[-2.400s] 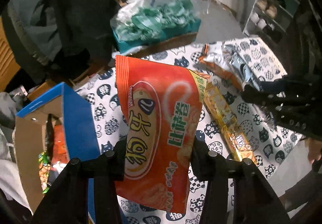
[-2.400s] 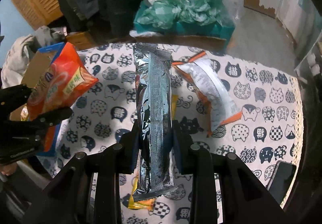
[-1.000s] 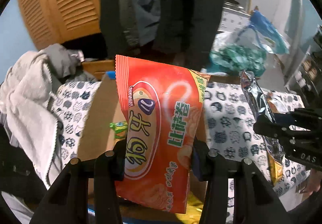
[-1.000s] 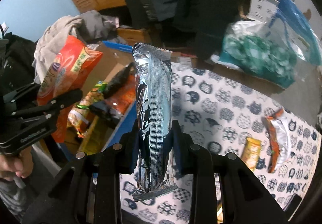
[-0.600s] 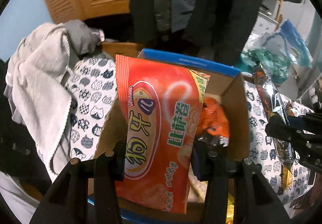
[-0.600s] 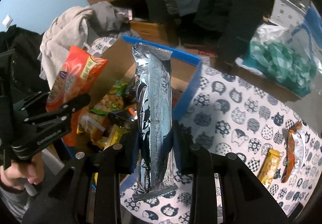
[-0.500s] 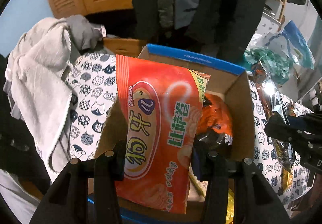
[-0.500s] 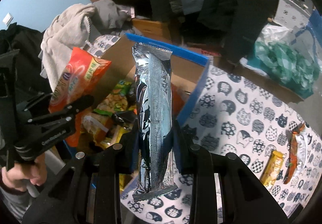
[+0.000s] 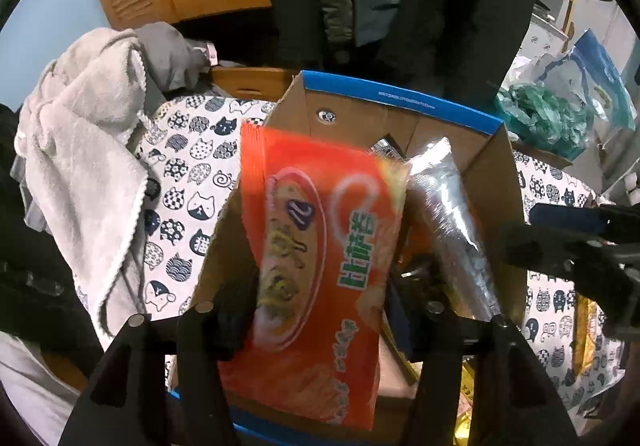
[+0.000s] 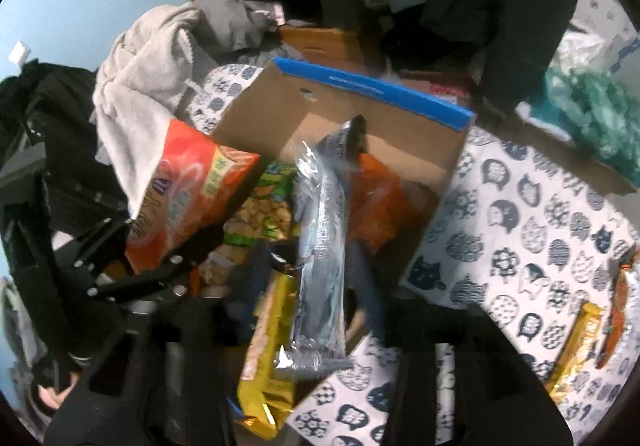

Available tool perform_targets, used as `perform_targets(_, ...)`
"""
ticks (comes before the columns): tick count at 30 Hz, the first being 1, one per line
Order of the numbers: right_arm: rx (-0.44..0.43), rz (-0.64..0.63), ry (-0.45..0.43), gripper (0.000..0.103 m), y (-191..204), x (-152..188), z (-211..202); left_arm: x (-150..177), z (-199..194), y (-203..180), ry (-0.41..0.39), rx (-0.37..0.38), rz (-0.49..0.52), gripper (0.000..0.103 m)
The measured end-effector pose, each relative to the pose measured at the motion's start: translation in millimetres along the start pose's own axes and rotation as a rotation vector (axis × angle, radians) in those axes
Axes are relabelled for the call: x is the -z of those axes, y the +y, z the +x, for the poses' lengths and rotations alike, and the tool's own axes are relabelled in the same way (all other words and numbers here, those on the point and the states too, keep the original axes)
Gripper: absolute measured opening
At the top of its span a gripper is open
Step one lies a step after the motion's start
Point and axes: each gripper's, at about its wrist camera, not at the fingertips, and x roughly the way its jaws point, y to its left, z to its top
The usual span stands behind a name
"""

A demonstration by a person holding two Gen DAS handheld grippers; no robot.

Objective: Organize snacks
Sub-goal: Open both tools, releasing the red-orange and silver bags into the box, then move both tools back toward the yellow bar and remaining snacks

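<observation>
Orange snack bag (image 9: 320, 266) loose between wide-open left gripper (image 9: 316, 310); silver packet (image 10: 320, 246) likewise free between spread right gripper (image 10: 304, 330), over cardboard box (image 9: 400, 97)

An orange-red snack bag (image 9: 320, 270) with green lettering and a white swirl fills the left wrist view. At its 3 o'clock lies a silver foil packet (image 9: 448, 221). The cardboard box (image 9: 400, 101) is brown with a blue rim. The worktop cloth (image 10: 520, 230) is white with navy cat faces. A yellow packet (image 10: 266, 366) sits at 7 o'clock of the right wrist view.
</observation>
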Motion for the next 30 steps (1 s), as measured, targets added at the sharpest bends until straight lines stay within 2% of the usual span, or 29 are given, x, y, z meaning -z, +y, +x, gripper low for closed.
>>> perform_targets(4, 0.039, -0.005, -0.006, 0.066, -2.6, 4.4, -3.5, -1.4, -3.0, -2.3, -0.002, 0.014, 0.003, 0.060)
perform_targets(7, 0.050, -0.001, -0.019, 0.067, -5.9, 7.0, -10.7, -4.4, -13.9, -7.6, -0.043, 0.023, 0.017, 0.074)
perform_targets(10, 0.079, -0.011, -0.039, 0.072, -9.0, 10.7, -19.7, -6.2, -24.1, -14.9, -0.085, 0.015, 0.039, 0.076)
perform_targets(13, 0.102, -0.023, -0.056, 0.073, -12.7, 16.0, -30.1, -7.2, -30.2, -24.3, -0.106, 0.022, 0.066, 0.080)
perform_targets(23, 0.180, -0.005, -0.094, 0.074, -42.5, 38.1, -61.6, -4.6, -36.7, -55.7, -0.113, 0.053, 0.126, 0.080)
perform_targets(30, 0.223, 0.041, -0.101, 0.074, -76.3, 57.5, -78.4, -3.8, -43.2, -86.7, -0.110, 0.104, 0.160, 0.080)
